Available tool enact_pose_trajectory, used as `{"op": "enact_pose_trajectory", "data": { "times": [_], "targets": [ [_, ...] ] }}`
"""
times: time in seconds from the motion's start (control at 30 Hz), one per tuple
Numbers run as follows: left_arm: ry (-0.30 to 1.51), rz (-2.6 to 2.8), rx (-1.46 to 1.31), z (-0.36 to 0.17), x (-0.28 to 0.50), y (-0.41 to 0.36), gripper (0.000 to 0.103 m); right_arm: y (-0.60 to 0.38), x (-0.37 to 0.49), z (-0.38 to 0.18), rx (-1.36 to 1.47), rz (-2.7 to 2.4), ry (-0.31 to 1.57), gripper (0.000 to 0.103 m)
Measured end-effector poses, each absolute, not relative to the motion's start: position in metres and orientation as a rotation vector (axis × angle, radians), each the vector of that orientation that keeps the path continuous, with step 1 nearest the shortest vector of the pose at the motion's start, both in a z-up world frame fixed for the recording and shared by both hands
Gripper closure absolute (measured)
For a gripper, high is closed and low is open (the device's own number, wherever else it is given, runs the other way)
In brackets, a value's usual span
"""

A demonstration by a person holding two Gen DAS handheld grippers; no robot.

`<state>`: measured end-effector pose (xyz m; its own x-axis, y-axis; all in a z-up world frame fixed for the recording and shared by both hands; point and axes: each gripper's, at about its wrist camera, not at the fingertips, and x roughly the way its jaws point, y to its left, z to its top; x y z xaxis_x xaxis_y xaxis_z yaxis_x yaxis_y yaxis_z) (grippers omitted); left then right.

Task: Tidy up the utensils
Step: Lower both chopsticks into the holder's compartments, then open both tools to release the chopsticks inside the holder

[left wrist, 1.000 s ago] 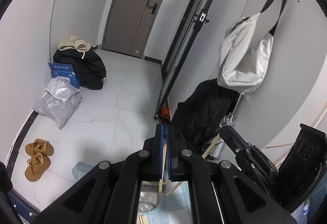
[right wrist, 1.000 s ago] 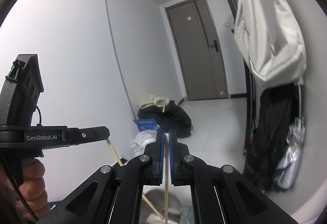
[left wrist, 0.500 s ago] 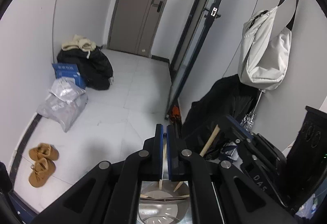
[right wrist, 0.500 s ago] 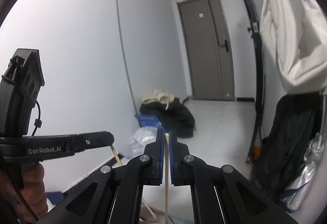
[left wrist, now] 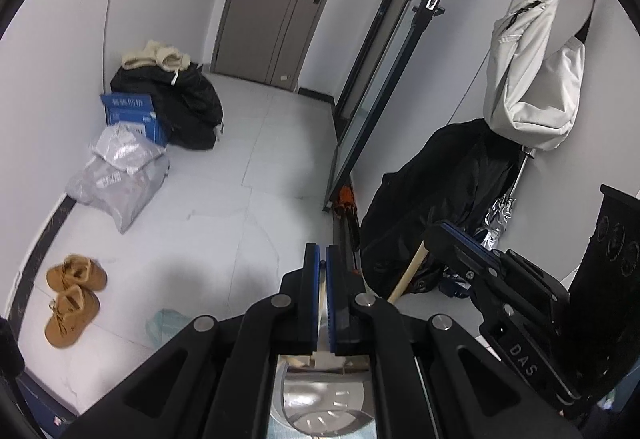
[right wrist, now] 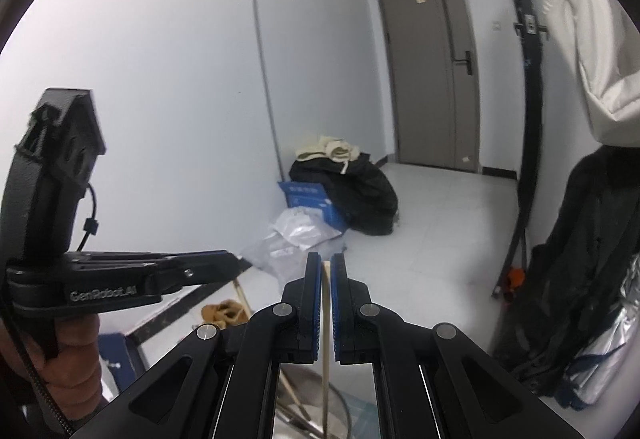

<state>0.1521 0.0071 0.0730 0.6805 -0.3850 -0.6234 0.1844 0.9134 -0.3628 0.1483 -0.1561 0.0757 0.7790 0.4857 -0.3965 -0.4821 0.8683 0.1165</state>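
Note:
My left gripper [left wrist: 322, 255] is shut on a wooden chopstick [left wrist: 321, 303] that runs down between its blue pads toward a round steel holder [left wrist: 320, 407] below. My right gripper [right wrist: 327, 265] is shut on another wooden chopstick [right wrist: 326, 323], held upright over the steel holder [right wrist: 296, 411]. The right gripper [left wrist: 460, 239] shows at the right of the left wrist view with its chopstick [left wrist: 408, 273] slanting down. The left gripper [right wrist: 224, 263] shows at the left of the right wrist view with its chopstick [right wrist: 242, 293].
Both grippers are raised above a white tiled floor [left wrist: 224, 231]. Brown shoes [left wrist: 74, 295], grey plastic bags [left wrist: 120, 175], a blue box [left wrist: 132, 115] and a black bag [left wrist: 180, 103] lie along the left wall. A white bag [left wrist: 532, 79] and black coat [left wrist: 432, 191] hang at the right.
Both grippers have tilted and shifted, each still holding its chopstick. In the left wrist view the steel holder has come further into sight below the jaws.

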Motion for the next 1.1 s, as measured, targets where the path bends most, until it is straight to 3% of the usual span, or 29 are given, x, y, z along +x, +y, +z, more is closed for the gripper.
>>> {"op": "enact_pose_trajectory", "data": {
  "times": [0.4, 0.5, 0.67, 0.7, 0.83, 0.97, 1.1],
  "targets": [
    [0.785, -0.32, -0.267, 0.065, 0.143, 0.006, 0.102, -0.15, 0.143, 0.061, -0.002, 0.528, 0.514, 0.099],
    [0.814, -0.277, -0.237, 0.062, 0.143, 0.006, 0.094, -0.154, 0.142, 0.055, 0.045, 0.552, 0.555, 0.096],
    [0.811, -0.228, -0.252, 0.068, 0.132, 0.015, 0.064, -0.163, 0.129, 0.057, 0.088, 0.54, 0.587, 0.095],
    [0.797, -0.221, -0.263, 0.072, 0.128, 0.018, 0.062, -0.167, 0.124, 0.06, 0.095, 0.527, 0.577, 0.095],
    [0.758, -0.201, -0.224, 0.083, 0.115, 0.015, 0.052, -0.181, 0.109, 0.065, 0.143, 0.486, 0.558, 0.076],
    [0.709, -0.168, -0.196, 0.091, 0.098, 0.012, 0.033, -0.192, 0.088, 0.073, 0.168, 0.453, 0.53, 0.064],
    [0.669, -0.127, -0.161, 0.094, 0.082, 0.008, 0.024, -0.197, 0.061, 0.081, 0.192, 0.434, 0.502, 0.051]
  ]
}}
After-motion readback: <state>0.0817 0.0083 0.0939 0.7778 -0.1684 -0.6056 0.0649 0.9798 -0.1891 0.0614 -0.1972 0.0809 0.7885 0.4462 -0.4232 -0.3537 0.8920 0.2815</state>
